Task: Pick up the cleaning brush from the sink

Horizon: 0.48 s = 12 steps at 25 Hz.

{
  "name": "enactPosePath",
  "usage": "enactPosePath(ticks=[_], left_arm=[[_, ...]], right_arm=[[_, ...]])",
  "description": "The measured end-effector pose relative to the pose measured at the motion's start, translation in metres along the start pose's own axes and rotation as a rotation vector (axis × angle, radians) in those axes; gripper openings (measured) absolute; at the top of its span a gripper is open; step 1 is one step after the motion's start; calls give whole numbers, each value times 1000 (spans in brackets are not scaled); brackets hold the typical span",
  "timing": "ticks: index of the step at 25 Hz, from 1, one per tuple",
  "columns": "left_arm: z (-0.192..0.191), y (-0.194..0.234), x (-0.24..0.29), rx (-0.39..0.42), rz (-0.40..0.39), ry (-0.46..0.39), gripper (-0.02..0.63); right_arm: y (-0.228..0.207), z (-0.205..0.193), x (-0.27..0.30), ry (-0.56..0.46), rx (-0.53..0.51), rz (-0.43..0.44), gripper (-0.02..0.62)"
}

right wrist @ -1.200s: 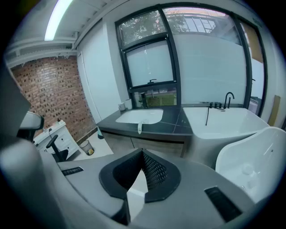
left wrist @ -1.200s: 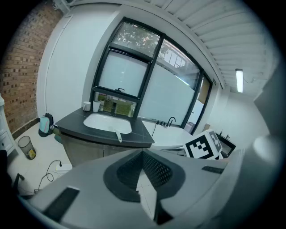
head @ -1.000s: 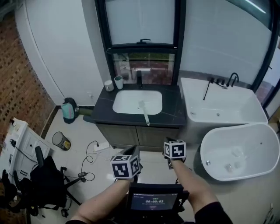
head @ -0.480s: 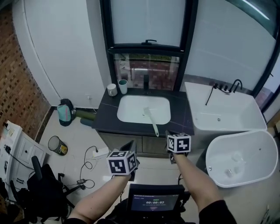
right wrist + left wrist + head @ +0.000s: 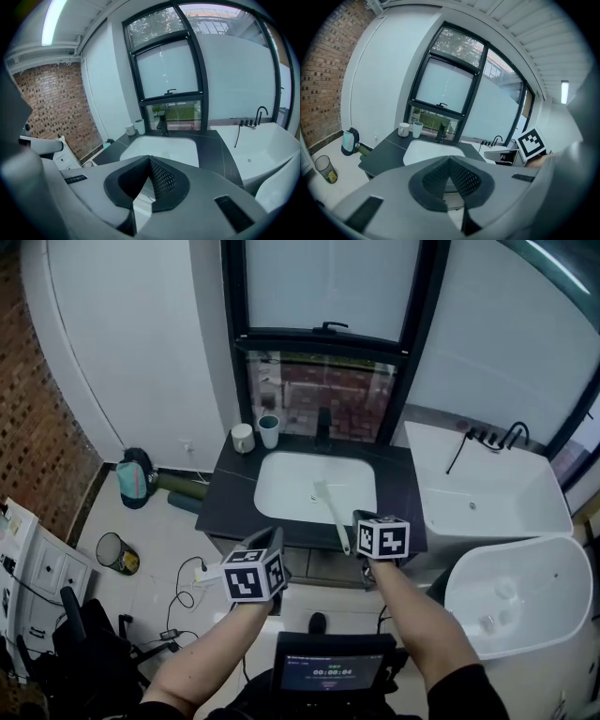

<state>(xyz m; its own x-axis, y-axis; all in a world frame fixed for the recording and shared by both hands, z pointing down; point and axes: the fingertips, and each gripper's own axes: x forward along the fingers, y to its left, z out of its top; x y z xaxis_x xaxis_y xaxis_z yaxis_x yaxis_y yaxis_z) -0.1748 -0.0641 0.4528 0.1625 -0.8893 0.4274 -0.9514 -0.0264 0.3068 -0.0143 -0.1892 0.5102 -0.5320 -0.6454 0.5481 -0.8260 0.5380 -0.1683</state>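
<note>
The cleaning brush (image 5: 330,506) is white and lies in the white sink (image 5: 281,486), with its handle sticking out over the front rim toward me. Both grippers hover in front of the dark vanity top (image 5: 228,493), short of the sink. My left gripper (image 5: 262,544) is at the vanity's front left and my right gripper (image 5: 362,519) is just right of the brush handle's end. In the left gripper view the left gripper (image 5: 450,159) has its pads meeting with nothing between them. The right gripper (image 5: 150,158) looks the same in its own view. The jaws hide the brush in both gripper views.
Two cups (image 5: 243,437) stand at the vanity's back left beside a black faucet (image 5: 323,423). A white bathtub (image 5: 497,493) and a round white basin (image 5: 525,596) fill the right. A bin (image 5: 122,552), cables (image 5: 187,576) and a teal jug (image 5: 131,480) are on the floor at left.
Both grippers and my head have moved forward toward the vanity, so the sink and brush now sit closer and lower in view. Both sets of jaws have stayed shut.
</note>
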Motion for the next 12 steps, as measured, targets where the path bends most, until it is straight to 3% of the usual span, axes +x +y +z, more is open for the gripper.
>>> enactPosePath(ticks=[6,8,12], left_arm=[[49,15,76,5,52,-14,-14],[65,19,102,-1,77,-17,-14],[81,27,147,-12,114,-8,-14]], right_arm=[[-34,53,77,20,-6,68,-15],[-45,69,100,46,8,101,35],[-71,82,143,103,-19,105,40]])
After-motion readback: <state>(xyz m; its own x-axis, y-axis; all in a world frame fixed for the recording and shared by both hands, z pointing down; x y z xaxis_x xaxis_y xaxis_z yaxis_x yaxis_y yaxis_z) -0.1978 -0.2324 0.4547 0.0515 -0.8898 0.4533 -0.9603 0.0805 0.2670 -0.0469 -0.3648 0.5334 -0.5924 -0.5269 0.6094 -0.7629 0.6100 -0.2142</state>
